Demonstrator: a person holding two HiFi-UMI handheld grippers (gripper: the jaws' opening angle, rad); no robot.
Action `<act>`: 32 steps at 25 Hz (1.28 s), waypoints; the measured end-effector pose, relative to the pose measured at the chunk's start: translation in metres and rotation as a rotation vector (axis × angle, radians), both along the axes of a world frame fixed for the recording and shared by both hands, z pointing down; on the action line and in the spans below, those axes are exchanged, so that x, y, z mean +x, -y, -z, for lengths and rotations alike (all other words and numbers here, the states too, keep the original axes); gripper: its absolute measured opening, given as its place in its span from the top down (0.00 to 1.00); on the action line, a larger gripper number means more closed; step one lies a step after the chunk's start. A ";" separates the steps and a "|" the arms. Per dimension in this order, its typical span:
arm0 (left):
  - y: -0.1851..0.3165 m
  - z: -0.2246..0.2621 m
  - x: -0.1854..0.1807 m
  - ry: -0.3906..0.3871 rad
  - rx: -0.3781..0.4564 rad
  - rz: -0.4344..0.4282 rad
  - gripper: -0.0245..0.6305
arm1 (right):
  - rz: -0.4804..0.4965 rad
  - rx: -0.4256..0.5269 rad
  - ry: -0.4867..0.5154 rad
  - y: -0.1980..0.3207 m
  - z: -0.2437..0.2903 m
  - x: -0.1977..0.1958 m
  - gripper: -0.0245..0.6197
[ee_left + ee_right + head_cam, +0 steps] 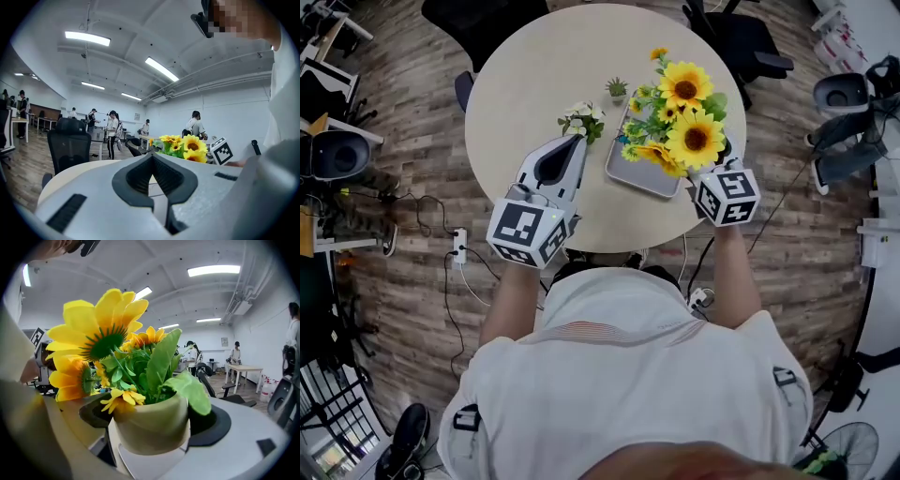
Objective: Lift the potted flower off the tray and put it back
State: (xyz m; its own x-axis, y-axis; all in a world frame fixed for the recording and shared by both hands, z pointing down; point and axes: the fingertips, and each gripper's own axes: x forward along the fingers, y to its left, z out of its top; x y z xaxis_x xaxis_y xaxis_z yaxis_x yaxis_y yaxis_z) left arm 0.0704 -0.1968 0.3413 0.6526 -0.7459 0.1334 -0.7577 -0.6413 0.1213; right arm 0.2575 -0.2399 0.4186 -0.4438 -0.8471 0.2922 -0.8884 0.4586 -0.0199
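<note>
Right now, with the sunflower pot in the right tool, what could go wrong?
1. The right tool holds the sunflower pot, and its large blooms tower above the grip, so it could tilt.
2. The blooms cover part of the tray in the head view, so set-down may miss.

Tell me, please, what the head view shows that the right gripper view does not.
Only the head view shows the grey tray, a small white-flowered plant and a tiny green plant beside it.

Only the right gripper view shows the pale pot, held by the right gripper with a jaw on each side. It also shows ceiling lights and distant people.

Both views show the yellow sunflowers.
</note>
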 end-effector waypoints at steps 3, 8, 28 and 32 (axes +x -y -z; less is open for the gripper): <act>-0.003 -0.013 -0.011 0.001 -0.037 0.031 0.96 | 0.006 -0.069 -0.007 0.006 -0.043 -0.006 0.21; -0.004 -0.032 -0.028 0.005 -0.080 0.081 0.96 | 0.013 -0.187 -0.050 0.020 -0.123 -0.016 0.21; 0.016 -0.047 -0.048 0.016 -0.107 0.111 0.96 | 0.070 -0.422 -0.190 0.065 -0.261 -0.044 0.21; 0.022 -0.048 -0.046 0.014 -0.112 0.099 0.96 | 0.094 -0.436 -0.180 0.063 -0.266 -0.043 0.21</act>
